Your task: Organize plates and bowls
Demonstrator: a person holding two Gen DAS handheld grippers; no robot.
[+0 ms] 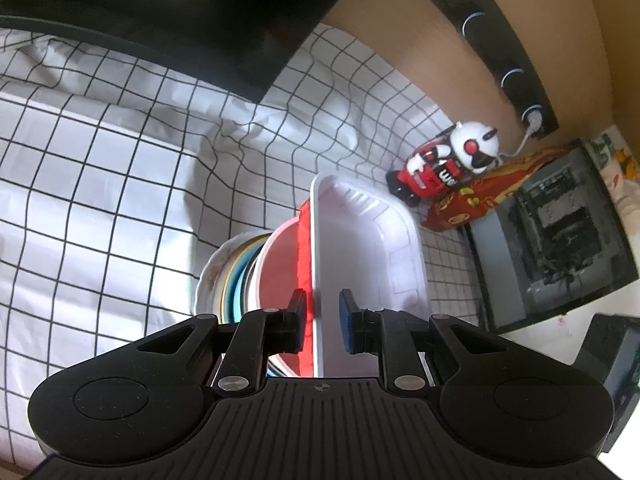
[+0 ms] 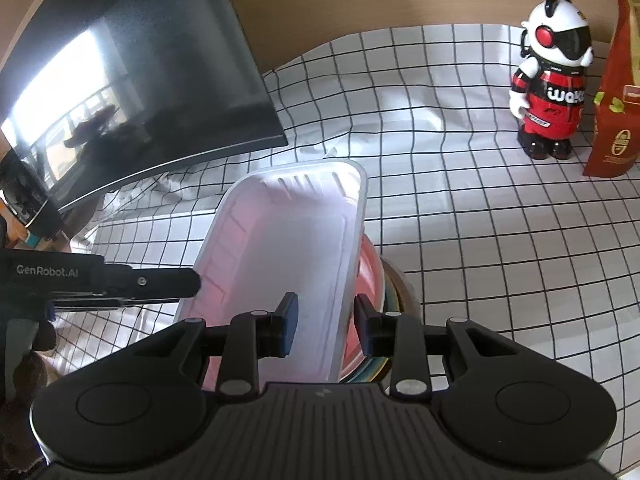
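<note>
A white rectangular plastic tray (image 1: 360, 240) rests on top of a stack of dishes: a red bowl (image 1: 284, 264), then blue and yellow-rimmed plates (image 1: 234, 276) and a floral white plate (image 1: 210, 276) at the bottom. My left gripper (image 1: 323, 312) is open, its fingers straddling the tray's near rim with gaps on both sides. In the right wrist view my right gripper (image 2: 326, 320) is open astride the right rim of the tray (image 2: 280, 248), the red bowl (image 2: 366, 272) beneath. The left gripper's finger (image 2: 168, 280) touches the tray's left side.
A checked white tablecloth (image 2: 480, 240) covers the table. A dark monitor (image 2: 140, 80) stands at the back left. A red and white robot figurine (image 2: 548, 88) and a red carton (image 2: 616, 100) stand at the back right. A glass-sided case (image 1: 552, 232) is at the right.
</note>
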